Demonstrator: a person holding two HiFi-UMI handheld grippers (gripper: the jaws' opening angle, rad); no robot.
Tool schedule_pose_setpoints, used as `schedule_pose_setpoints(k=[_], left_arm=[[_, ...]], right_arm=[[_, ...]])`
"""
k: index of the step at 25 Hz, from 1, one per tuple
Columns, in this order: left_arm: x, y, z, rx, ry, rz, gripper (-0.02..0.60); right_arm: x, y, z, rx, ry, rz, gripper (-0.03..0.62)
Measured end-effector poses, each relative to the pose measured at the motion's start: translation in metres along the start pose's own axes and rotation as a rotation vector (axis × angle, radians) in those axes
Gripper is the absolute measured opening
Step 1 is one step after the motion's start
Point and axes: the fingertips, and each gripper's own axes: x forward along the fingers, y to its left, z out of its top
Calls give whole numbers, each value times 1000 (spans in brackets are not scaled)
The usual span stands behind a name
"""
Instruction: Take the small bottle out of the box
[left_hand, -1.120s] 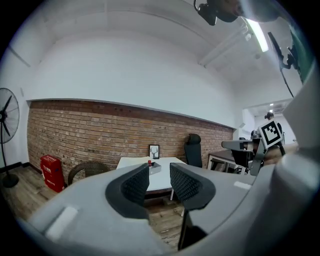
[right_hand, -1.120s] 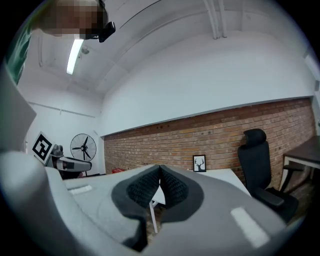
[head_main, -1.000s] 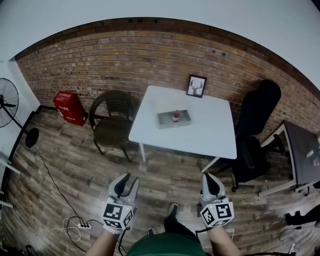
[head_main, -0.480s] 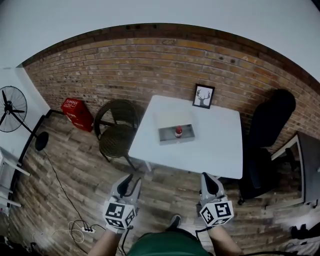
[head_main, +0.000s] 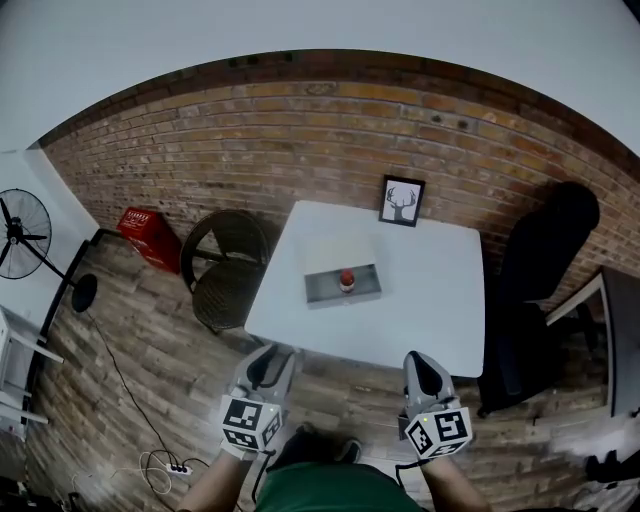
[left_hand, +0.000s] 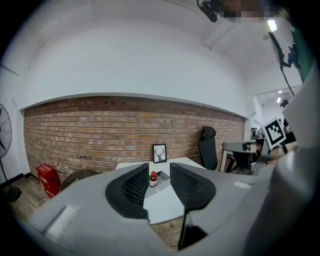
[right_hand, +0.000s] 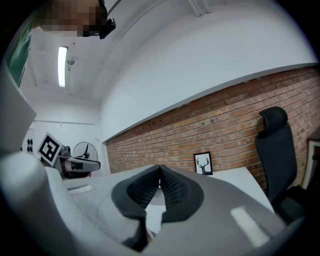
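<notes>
Sitting in box (head_main: 322, 291) on table (head_main: 425, 295): small bottle (head_main: 347, 279); L tool (head_main: 276, 354) spread, empty; R tool (head_main: 418, 359) pressed together.

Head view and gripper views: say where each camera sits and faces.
Head view: on the person's head, looking steeply down at the table; left gripper, right gripper show.
Left gripper view: on it, facing the small bottle past its parted fingers.
Right gripper view: on it, facing the brick wall; fingers together.
All share the deer picture.
</notes>
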Motion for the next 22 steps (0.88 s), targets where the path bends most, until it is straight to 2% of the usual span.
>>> schedule_pose_setpoints(k=[5,13,22], left_arm=[[70,9,-7,22,16,-61,138],[187,21,-31,120,81,-196,146],[279,35,-80,210,234,-344,197]], right_arm=[[17,-37,-4,2,13,-87,3],[61,-77,10,-20,24,-239,3],[108,-86,16,-20,53,-357,3]])
